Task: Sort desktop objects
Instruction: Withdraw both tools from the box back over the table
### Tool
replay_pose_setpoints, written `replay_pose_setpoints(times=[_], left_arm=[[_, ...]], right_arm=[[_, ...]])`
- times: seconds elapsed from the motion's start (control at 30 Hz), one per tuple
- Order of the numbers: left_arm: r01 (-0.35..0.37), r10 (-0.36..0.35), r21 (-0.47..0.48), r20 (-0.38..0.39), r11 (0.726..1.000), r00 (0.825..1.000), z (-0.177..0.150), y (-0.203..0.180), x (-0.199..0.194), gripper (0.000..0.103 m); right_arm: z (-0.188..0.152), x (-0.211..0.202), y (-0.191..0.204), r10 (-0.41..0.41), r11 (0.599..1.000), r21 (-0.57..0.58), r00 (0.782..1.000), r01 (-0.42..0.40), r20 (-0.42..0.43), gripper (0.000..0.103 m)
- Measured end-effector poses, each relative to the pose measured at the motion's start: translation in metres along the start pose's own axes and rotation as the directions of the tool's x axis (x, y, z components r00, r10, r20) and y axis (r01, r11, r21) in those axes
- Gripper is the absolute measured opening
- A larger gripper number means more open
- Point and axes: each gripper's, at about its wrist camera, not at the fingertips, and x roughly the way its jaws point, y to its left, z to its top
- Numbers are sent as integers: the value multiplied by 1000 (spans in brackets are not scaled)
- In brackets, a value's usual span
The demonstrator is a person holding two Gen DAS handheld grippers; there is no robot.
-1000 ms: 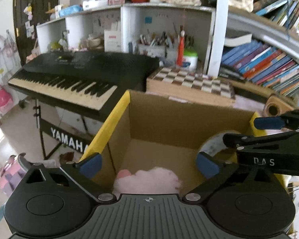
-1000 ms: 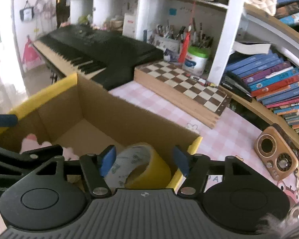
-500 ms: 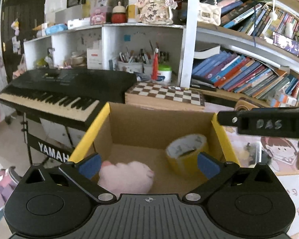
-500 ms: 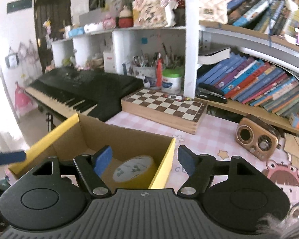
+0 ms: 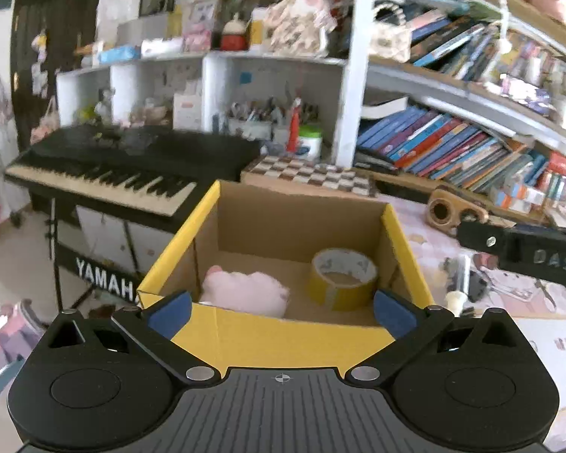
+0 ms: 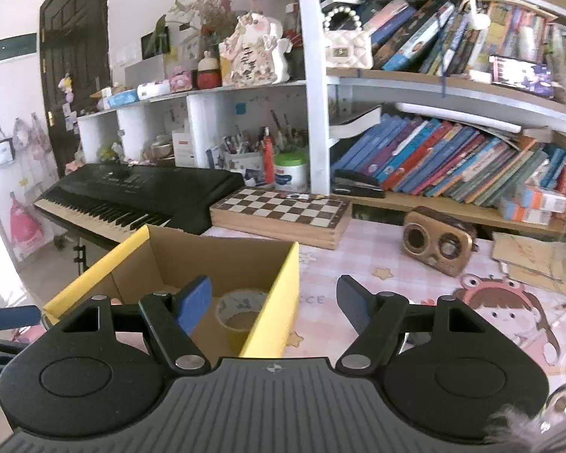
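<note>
A cardboard box with yellow flaps (image 5: 313, 222) (image 6: 279, 275) stands at the left end of the desk. Inside it lie a pink plush toy (image 5: 245, 288) and a yellow tape roll (image 5: 341, 277) (image 6: 241, 311). My left gripper (image 5: 279, 313) hangs open over the box's near wall, nothing between its fingers. My right gripper (image 6: 273, 302) is open and empty above the box's right wall; one of its fingers (image 5: 517, 251) shows at the right of the left wrist view.
A chessboard (image 6: 283, 211), a wooden radio (image 6: 439, 245) and small clutter (image 5: 468, 283) lie on the pink checked tablecloth (image 6: 358, 264). A black keyboard on a stand (image 5: 124, 166) sits left of the box. Bookshelves (image 6: 452, 158) line the back.
Both grippers pulled back and rose away from the box. The right gripper let go of the tape roll, which now rests in the box, and its jaws widened.
</note>
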Motion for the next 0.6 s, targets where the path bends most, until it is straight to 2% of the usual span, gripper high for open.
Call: replay_pose_setpoints(times=[0.07, 0.23, 0.4, 0.47, 0.6], left_arm=[[17, -17, 19, 11, 1000, 1000, -5, -3, -10, 103], [48, -46, 79, -25, 996, 999, -20, -13, -28, 103], [50, -49, 130, -14, 990, 999, -39, -24, -55, 103], [89, -87, 145, -20, 985, 996, -44, -27, -66, 103], [189, -184, 110, -54, 976, 981, -52, -23, -79, 103]], right_arm=[[-7, -10, 2, -9, 1000, 7, 1000, 9, -1, 72], [-30, -37, 8, -35, 999, 24, 999, 35, -21, 72], [-53, -68, 11, -68, 995, 64, 997, 71, -42, 72], [-62, -80, 12, -83, 993, 77, 995, 87, -51, 72], [-78, -103, 11, -118, 986, 111, 991, 124, -63, 72]])
